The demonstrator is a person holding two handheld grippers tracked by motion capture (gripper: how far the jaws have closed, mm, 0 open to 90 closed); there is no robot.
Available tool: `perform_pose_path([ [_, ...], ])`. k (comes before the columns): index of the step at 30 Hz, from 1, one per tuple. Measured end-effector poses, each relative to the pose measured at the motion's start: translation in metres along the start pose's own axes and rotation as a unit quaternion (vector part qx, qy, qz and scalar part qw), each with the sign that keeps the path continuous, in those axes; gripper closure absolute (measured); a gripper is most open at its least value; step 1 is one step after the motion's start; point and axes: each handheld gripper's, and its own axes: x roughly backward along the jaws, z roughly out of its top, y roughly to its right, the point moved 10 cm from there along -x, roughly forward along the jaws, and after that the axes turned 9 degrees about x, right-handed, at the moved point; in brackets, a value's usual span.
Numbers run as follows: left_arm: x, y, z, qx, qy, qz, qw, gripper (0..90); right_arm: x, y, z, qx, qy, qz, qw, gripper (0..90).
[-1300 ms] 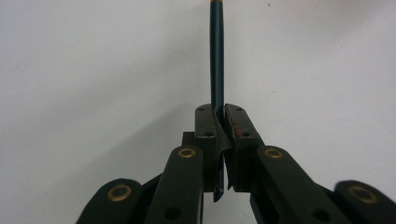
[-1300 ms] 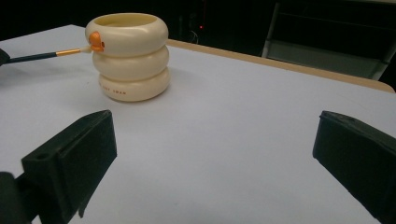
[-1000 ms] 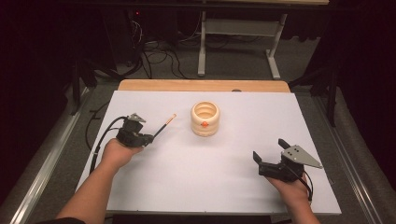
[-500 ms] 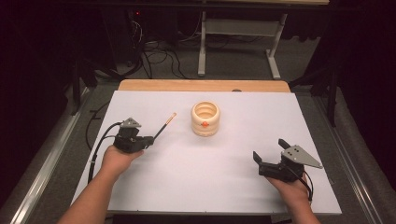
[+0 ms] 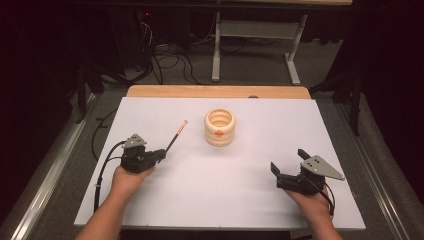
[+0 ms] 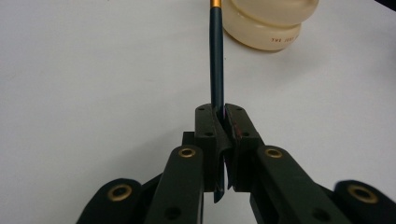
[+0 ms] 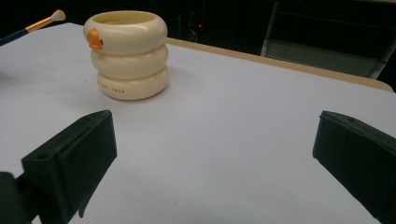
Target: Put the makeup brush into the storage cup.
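Left tool is clamped on the near end of the brush, at left-centre of the tabletop; the handle slants up and away to the right, bristle tip aimed at the holder but well short of it. Holder is a cream ringed cup with an orange mark, upright, centre-far on the tabletop. Right tool sits at near right, jaws wide apart with nothing between them, facing the holder from a distance.
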Motion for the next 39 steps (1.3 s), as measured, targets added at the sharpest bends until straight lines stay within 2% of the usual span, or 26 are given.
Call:
perform_pose_path([
  [8, -0.001, -0.003, -0.008, -0.004, 0.015, 0.013, 0.9998, 85.3, 0.0, 0.0, 0.0, 0.001, 0.001, 0.0, 1.0, 1.1],
  [14, 0.0, -0.005, -0.01, 0.001, 0.029, 0.017, 0.9994, 85.3, -0.001, 0.0, 0.0, 0.003, 0.0, -0.001, 1.0, 1.1],
  [17, 0.001, -0.004, -0.008, 0.004, 0.043, 0.011, 0.999, 85.3, -0.001, 0.0, -0.001, 0.003, -0.001, -0.001, 1.0, 1.1],
  [24, 0.001, 0.003, -0.008, 0.0, 0.054, -0.007, 0.9985, 85.3, -0.002, 0.0, -0.001, 0.002, -0.005, -0.003, 1.0, 1.1],
  [30, 0.005, 0.011, -0.002, 0.0, 0.078, -0.02, 0.9967, 85.3, -0.002, 0.0, -0.002, 0.001, -0.006, -0.005, 1.0, 1.1],
  [39, 0.013, 0.018, 0.005, -0.008, 0.111, -0.023, 0.9935, 85.3, -0.003, 0.0, -0.003, 0.0, -0.006, -0.003, 1.0, 1.1],
])
